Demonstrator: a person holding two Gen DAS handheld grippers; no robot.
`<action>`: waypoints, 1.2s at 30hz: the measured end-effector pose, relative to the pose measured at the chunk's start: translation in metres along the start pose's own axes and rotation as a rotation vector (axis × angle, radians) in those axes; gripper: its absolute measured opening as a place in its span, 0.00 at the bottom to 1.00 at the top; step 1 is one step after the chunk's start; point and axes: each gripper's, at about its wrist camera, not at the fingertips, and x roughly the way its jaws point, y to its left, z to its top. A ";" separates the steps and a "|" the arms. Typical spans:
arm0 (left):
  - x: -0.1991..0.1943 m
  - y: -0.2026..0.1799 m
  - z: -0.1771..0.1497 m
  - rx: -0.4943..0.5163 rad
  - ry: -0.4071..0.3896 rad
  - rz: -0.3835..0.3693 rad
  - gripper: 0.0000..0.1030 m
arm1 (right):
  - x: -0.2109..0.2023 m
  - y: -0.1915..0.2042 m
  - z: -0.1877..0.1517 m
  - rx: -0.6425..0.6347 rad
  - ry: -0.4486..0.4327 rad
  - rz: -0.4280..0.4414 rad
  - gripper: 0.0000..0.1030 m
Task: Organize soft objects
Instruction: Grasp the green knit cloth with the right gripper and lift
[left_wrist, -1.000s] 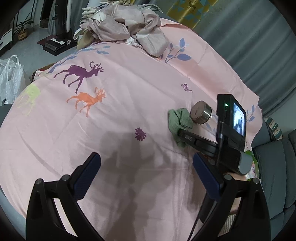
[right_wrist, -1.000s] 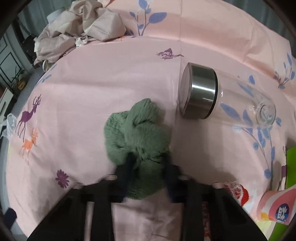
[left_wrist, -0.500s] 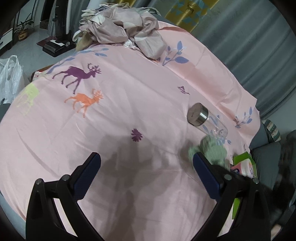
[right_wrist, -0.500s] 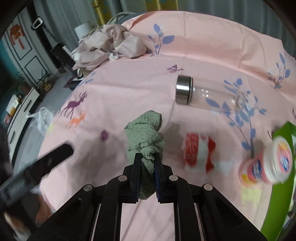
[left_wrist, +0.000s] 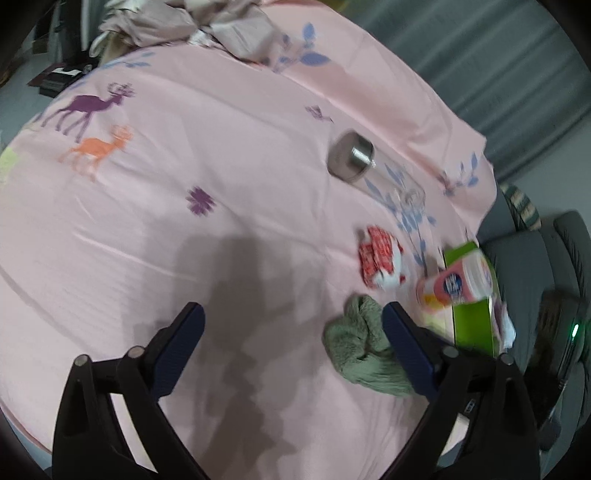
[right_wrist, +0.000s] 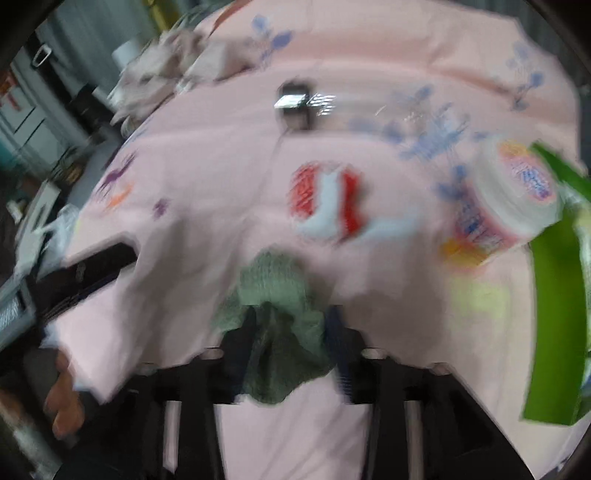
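Observation:
A crumpled green knitted cloth (left_wrist: 354, 343) lies on the pink bed sheet (left_wrist: 221, 147), just below a red and white cloth (left_wrist: 380, 258). In the blurred right wrist view the green cloth (right_wrist: 273, 295) sits between the fingers of my right gripper (right_wrist: 290, 328). Its jaws are opening and stand apart from the cloth's sides. The red and white cloth (right_wrist: 328, 199) is just beyond it. My left gripper (left_wrist: 291, 314) is open wide and holds nothing. Its right finger partly covers the green cloth.
A clear bottle with a steel cap (left_wrist: 354, 158) lies on the sheet. A pink tub (left_wrist: 458, 280) rests against a green box (left_wrist: 472, 325) at the bed's right edge. Crumpled beige bedding (left_wrist: 207, 22) is heaped at the far end. A hand (right_wrist: 62, 402) shows at the lower left.
My right gripper carried the green cloth from beside the bottle toward the near right edge, and its jaws have parted. The cloth now lies on the sheet. My left gripper swung right.

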 end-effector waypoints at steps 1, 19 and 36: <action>0.004 -0.006 -0.004 0.026 0.016 -0.009 0.88 | -0.001 -0.004 0.001 0.024 -0.003 0.011 0.53; 0.051 -0.056 -0.052 0.174 0.243 -0.146 0.39 | 0.024 -0.026 -0.007 0.205 0.110 0.166 0.53; 0.063 -0.048 -0.050 0.126 0.217 -0.143 0.05 | 0.052 -0.006 -0.016 0.192 0.190 0.301 0.36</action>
